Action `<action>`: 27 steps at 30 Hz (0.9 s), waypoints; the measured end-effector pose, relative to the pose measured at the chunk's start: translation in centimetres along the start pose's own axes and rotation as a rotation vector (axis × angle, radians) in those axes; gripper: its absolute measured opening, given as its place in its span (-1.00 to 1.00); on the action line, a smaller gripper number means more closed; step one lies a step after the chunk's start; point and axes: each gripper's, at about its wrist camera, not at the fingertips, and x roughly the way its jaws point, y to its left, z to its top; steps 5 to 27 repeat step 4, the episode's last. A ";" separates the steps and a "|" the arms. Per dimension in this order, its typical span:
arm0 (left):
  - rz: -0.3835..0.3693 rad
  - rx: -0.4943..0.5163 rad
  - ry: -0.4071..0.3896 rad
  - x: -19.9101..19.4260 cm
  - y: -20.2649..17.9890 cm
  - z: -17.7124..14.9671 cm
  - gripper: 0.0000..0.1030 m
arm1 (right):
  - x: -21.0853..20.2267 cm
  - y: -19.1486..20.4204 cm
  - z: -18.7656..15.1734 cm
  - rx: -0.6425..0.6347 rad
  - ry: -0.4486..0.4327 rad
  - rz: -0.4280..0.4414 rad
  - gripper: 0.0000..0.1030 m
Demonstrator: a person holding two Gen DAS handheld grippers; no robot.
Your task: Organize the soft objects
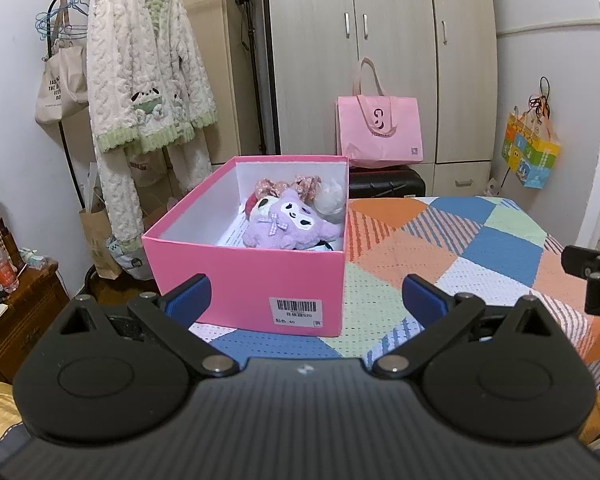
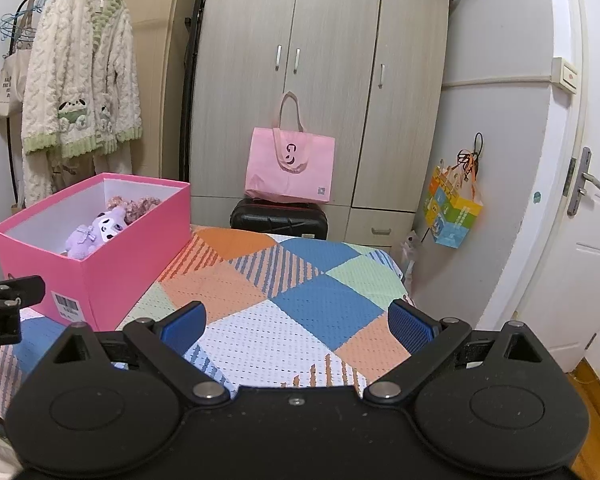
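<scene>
A pink box (image 1: 256, 276) stands open on the patchwork bedspread (image 1: 440, 240). Inside lie a purple plush toy (image 1: 288, 222), floral scrunchies (image 1: 288, 186) and a grey-white plush (image 1: 332, 196). My left gripper (image 1: 306, 298) is open and empty, just in front of the box's near wall. My right gripper (image 2: 296, 322) is open and empty over the bedspread (image 2: 300, 280), to the right of the box (image 2: 112, 256). The purple plush (image 2: 96, 232) shows in the right wrist view too. The right gripper's body shows at the left wrist view's right edge (image 1: 596, 276).
A pink tote bag (image 2: 290, 168) sits on a black suitcase (image 2: 278, 218) before the wardrobe (image 2: 320, 60). A fluffy cream robe (image 1: 140, 80) hangs on a rack at left. A wooden nightstand (image 1: 16, 312) stands lower left. A colourful bag (image 2: 452, 208) hangs near the door (image 2: 580, 200).
</scene>
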 end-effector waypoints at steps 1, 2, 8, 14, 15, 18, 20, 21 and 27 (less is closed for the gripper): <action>0.001 0.001 -0.001 0.0 0.0 0.0 1.00 | 0.0 0.0 0.0 -0.001 0.000 0.000 0.93; 0.002 0.002 -0.001 0.0 0.0 0.0 1.00 | 0.0 0.0 0.0 -0.001 0.001 -0.001 0.93; 0.001 0.001 -0.001 0.0 0.0 0.0 1.00 | 0.1 0.0 0.0 -0.001 0.001 -0.002 0.93; 0.001 0.001 -0.001 0.0 0.0 0.0 1.00 | 0.1 0.0 0.0 -0.001 0.001 -0.002 0.93; 0.001 0.001 -0.001 0.0 0.0 0.0 1.00 | 0.1 0.0 0.0 -0.001 0.001 -0.002 0.93; 0.001 0.001 -0.001 0.0 0.0 0.0 1.00 | 0.1 0.0 0.0 -0.001 0.001 -0.002 0.93; 0.001 0.001 -0.001 0.0 0.0 0.0 1.00 | 0.1 0.0 0.0 -0.001 0.001 -0.002 0.93; 0.001 0.001 -0.001 0.0 0.0 0.0 1.00 | 0.1 0.0 0.0 -0.001 0.001 -0.002 0.93; 0.001 0.001 -0.001 0.0 0.0 0.0 1.00 | 0.1 0.0 0.0 -0.001 0.001 -0.002 0.93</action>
